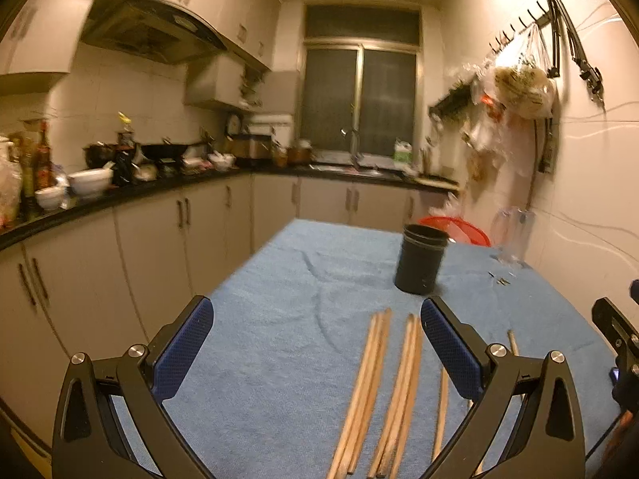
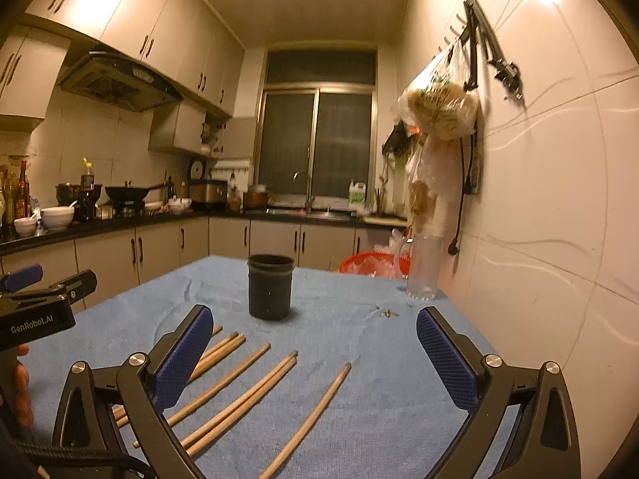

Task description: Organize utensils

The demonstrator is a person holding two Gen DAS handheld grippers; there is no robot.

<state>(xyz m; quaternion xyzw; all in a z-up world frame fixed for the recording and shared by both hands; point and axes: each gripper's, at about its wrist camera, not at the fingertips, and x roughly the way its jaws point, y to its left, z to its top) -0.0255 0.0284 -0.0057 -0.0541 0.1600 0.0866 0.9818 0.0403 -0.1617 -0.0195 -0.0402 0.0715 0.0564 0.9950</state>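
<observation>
Several wooden chopsticks (image 1: pixel 371 383) lie side by side on the blue cloth (image 1: pixel 279 299), pointing toward a black cylindrical cup (image 1: pixel 420 257) that stands upright farther back. My left gripper (image 1: pixel 315 343) hangs open above the cloth, the chopsticks between its blue pads and under the right one. In the right wrist view the chopsticks (image 2: pixel 243 395) fan out across the cloth (image 2: pixel 379 359) in front of the black cup (image 2: pixel 270 286). My right gripper (image 2: pixel 315 347) is open with nothing held. The left gripper's body (image 2: pixel 36 311) shows at the left edge, with a hand under it.
A clear glass pitcher (image 2: pixel 423 265) stands at the table's far right by the wall, a red basket (image 2: pixel 375 261) behind the table. Small dark bits (image 2: pixel 387 312) lie on the cloth. Kitchen counters with bowls and bottles run along the left and back.
</observation>
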